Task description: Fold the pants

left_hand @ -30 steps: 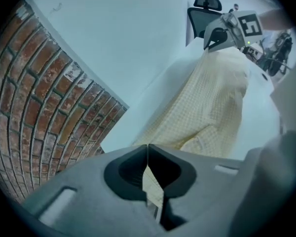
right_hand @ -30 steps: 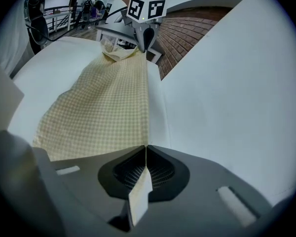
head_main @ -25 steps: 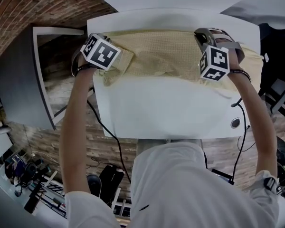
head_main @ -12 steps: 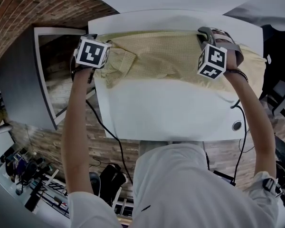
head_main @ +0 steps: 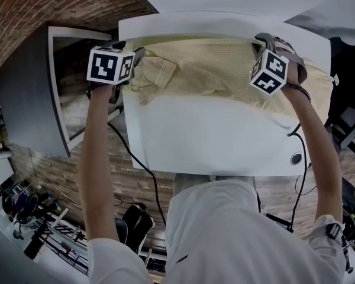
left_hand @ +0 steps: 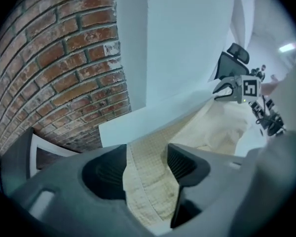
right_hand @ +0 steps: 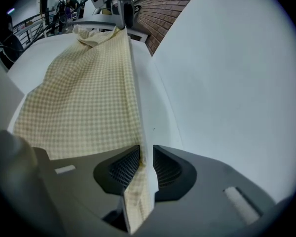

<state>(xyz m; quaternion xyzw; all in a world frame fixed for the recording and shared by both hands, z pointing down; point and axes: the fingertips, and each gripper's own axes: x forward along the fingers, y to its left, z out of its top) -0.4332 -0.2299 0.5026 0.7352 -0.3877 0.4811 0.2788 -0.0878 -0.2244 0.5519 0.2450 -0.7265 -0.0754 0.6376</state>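
Pale yellow checked pants (head_main: 207, 70) lie stretched along the far edge of the white table (head_main: 213, 135). My left gripper (head_main: 136, 61) is at their left end. In the left gripper view its jaws (left_hand: 145, 164) have just been opening and stand wide, with the hem of the pants (left_hand: 148, 181) lying loose between the pads. My right gripper (head_main: 265, 42) is at the right part of the pants. Its jaws (right_hand: 145, 164) have just been opening too and stand slightly apart. The cloth edge (right_hand: 138, 191) hangs between them against one pad, with a gap to the other.
A grey frame (head_main: 53, 93) stands left of the table against a brick wall (head_main: 47, 5). A cable (head_main: 136, 158) hangs below the table's left edge, and a round grommet (head_main: 296, 158) sits near its front right corner. An office chair (left_hand: 235, 56) stands beyond.
The left gripper has slid left and rolled, and its jaws went from shut to wide, leaving the pants' end on the table. The right gripper stayed in place with its jaws loosened.
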